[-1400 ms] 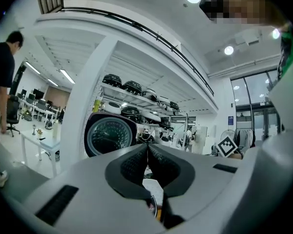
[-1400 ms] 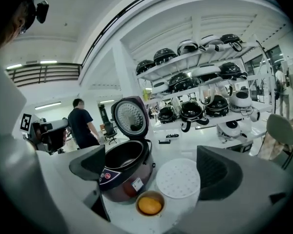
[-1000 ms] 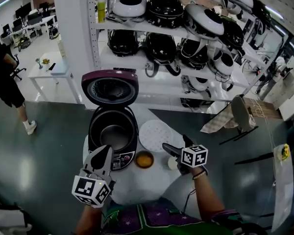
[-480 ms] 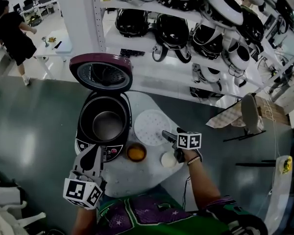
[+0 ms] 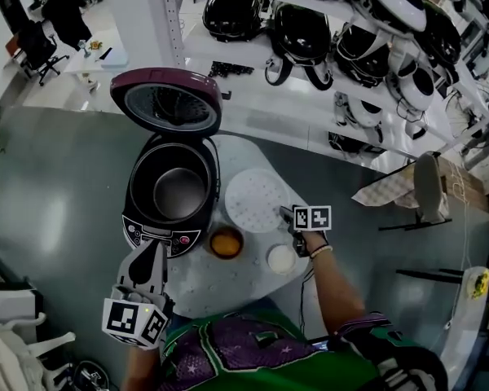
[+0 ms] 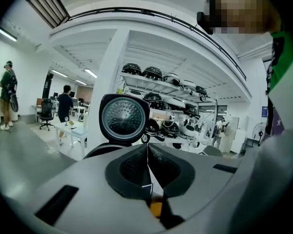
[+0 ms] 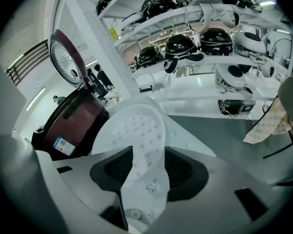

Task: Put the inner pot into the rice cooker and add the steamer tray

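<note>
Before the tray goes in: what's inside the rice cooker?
The inner pot sits in the rice cooker, its bare bottom showing. What lies under the pot is covered. The steamer tray lies outside, beside it.

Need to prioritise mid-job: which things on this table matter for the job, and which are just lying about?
Job: rice cooker; inner pot inside it; steamer tray; right gripper, jaws closing round the tray's rim.
Lying about: orange bowl; small white container.

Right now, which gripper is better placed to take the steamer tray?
Right. The right gripper has the edge of the steamer tray between its closing jaws; the left gripper is shut, near the rice cooker.
</note>
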`<state>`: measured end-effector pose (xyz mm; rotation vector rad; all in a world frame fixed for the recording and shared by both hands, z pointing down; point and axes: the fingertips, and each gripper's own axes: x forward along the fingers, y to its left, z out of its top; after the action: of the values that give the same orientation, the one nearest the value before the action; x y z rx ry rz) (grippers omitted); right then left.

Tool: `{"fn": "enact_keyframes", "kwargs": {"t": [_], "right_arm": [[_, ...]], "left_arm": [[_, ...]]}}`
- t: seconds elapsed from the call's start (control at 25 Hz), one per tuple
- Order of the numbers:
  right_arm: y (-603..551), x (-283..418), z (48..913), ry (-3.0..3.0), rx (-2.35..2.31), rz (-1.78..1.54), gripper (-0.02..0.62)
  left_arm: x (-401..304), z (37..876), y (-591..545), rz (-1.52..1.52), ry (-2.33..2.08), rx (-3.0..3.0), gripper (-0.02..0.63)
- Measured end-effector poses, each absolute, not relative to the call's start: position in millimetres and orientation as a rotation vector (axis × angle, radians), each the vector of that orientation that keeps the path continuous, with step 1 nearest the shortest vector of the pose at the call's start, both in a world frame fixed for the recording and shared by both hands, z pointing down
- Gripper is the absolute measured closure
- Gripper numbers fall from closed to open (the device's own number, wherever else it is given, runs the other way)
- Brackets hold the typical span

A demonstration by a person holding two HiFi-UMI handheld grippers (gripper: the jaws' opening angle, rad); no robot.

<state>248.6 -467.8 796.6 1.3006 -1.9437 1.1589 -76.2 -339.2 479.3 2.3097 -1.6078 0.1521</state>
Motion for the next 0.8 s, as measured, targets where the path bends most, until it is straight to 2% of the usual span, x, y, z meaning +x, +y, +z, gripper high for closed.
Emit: {"fn": "enact_keyframes", "kwargs": {"t": [0.32, 0.6, 0.8], "right_arm": [[-473.2, 256.9, 822.9, -1.869, 1.371, 1.176, 0.457], [-482.5, 253.7, 838.5, -1.835, 1.426, 1.319, 0.525], [-483.9, 256.4, 844.0, -1.771, 1.465, 1.348, 0.537]], "left_arm": [[-80.1, 481.9, -332.5, 0.163, -1.647, 2.269, 0.583], [-86.7, 481.4, -326.9, 0.177, -1.671, 2.248, 0.583], [-94.8, 482.3, -321.2, 0.179, -1.687, 2.242, 0.583]]}}
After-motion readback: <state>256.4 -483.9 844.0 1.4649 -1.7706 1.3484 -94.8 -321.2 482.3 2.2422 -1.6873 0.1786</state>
